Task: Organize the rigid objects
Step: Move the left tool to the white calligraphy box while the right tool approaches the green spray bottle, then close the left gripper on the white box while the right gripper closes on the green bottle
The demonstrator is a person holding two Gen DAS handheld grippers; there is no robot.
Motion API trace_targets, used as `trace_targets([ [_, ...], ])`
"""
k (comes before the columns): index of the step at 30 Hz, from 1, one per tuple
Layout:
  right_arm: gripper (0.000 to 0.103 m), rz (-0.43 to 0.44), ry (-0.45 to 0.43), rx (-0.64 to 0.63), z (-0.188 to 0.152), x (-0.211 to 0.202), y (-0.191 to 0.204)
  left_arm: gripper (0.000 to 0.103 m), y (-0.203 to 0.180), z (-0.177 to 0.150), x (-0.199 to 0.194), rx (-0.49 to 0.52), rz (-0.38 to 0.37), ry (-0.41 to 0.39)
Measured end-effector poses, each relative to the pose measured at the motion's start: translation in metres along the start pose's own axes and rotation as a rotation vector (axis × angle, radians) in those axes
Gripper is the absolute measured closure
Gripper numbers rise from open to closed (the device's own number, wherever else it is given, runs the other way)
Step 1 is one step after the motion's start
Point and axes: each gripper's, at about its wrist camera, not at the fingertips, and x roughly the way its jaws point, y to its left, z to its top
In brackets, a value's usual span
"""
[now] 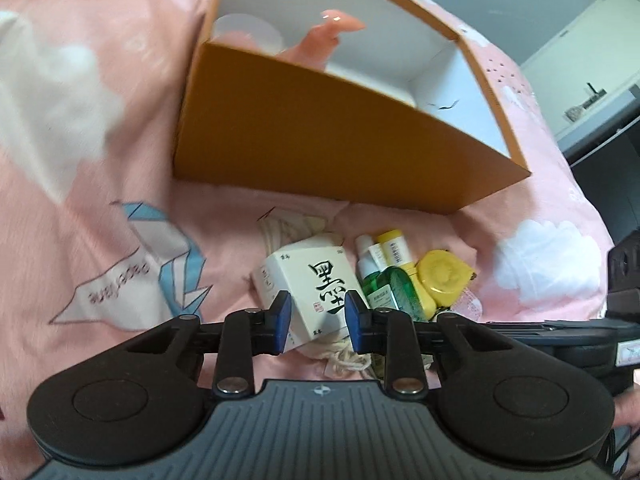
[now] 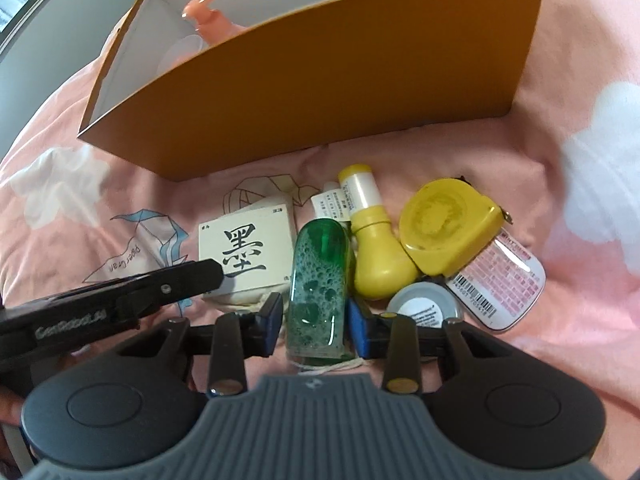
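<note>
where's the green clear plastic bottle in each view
Left wrist: green clear plastic bottle low, right of centre, beside the white cardboard box with black characters.
Right wrist: bottle low centre, between the right claw's fingers.
Shared landmark: open orange cardboard box behind.

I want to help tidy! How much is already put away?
Done: a pink pump bottle stands in the orange box. In hand: left gripper straddles the white carton; right gripper straddles the green bottle. Left: yellow bottle, yellow case, small jar.

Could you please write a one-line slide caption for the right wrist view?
Right gripper straddling a green bottle before the orange box.
</note>
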Motion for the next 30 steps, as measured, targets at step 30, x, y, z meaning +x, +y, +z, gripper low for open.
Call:
trace_targets([
  [30,0.070,-0.017,0.011,-0.050,0.020,0.012,-0.003,0.069,0.007,0.012,0.004,-0.010,-0.059,0.011],
])
